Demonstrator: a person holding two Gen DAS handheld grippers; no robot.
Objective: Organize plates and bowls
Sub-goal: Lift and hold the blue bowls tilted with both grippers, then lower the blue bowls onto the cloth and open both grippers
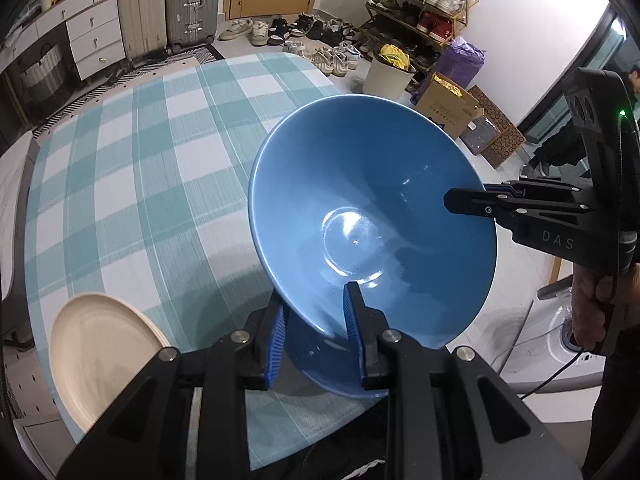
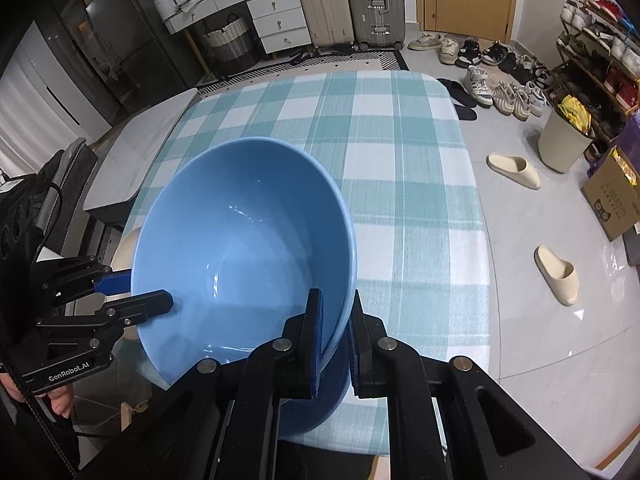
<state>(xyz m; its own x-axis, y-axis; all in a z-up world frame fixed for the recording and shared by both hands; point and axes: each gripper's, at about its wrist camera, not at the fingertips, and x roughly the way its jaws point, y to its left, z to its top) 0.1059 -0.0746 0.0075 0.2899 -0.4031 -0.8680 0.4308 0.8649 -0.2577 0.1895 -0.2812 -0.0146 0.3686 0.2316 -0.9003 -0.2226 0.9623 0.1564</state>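
The blue bowl (image 1: pixel 372 216) hangs tilted in the air above the near part of the table (image 1: pixel 132 160), which is covered in a teal-and-white check cloth, its open side turned toward both cameras. Two grippers grasp it at opposite points of the rim. The left gripper (image 1: pixel 316 340) is clamped on the bowl's near wall, one blue-padded finger inside and one outside. The right gripper (image 2: pixel 334 344) pinches the rim the same way (in the left wrist view it reaches in from the right edge, a hand below it on the handle). A cream plate (image 1: pixel 100 356) lies flat on the cloth at the near left corner, apart from the bowl. Beyond the table stand suitcases (image 2: pixel 348 4), scattered shoes (image 2: pixel 496 80) and a loaded shoe rack (image 1: pixel 420 12).
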